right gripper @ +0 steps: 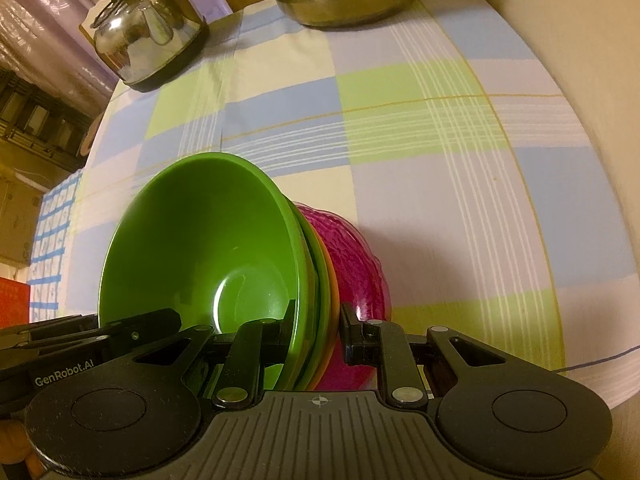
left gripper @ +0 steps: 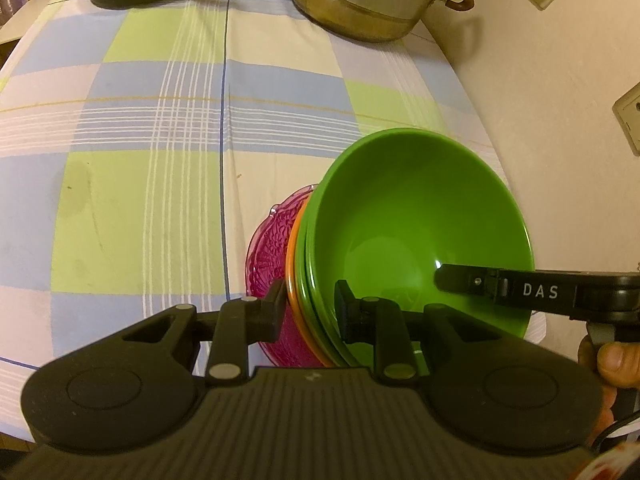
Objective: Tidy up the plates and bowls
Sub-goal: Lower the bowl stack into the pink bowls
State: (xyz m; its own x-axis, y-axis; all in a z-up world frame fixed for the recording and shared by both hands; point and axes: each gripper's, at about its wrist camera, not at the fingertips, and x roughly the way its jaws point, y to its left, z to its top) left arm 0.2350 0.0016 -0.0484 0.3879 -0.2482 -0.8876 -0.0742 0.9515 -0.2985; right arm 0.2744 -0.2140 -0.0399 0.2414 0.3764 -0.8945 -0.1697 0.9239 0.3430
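Over the checked tablecloth, both the left gripper and the right gripper clamp the nested stack of bowls at opposite rims, steadying it for transport.

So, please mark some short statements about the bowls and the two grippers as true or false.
1. Both grippers clamp the rim of the same stack of bowls. True: left gripper, right gripper.
2. The innermost bowl is orange. False: it is the green bowl; orange shows only as a thin rim lower in the stack.
3. The pink dish is the outermost piece of the stack. True.
4. The kettle is inside the green bowl. False: it stands apart, at the far end of the tablecloth.
5. A metal pot stands at the far end. True.
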